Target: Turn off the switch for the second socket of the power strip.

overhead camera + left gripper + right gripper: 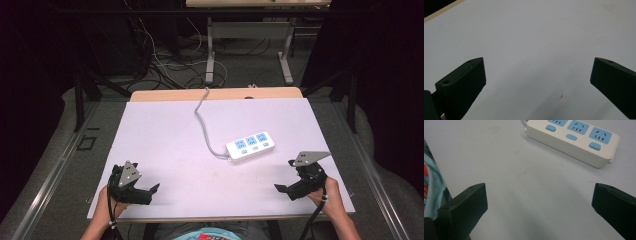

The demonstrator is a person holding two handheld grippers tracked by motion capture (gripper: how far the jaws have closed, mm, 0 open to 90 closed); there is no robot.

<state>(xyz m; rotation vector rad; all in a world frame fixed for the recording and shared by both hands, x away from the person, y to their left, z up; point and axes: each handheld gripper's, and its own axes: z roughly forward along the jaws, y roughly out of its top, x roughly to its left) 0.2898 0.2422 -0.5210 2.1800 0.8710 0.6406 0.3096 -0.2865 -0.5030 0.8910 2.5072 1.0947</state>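
High view first: my left gripper [150, 192] hovers over the near left of the white table [165, 135], my right gripper [285, 176] over the near right, both spread wide and holding nothing. A power strip [250, 146] lies right of centre, nearer my right gripper, its grey cord [202, 120] running to the far edge. Left gripper view: my jaws gape over bare table [536, 37]. Right gripper view: my jaws stand wide apart, the strip [574, 138] ahead, well clear of them.
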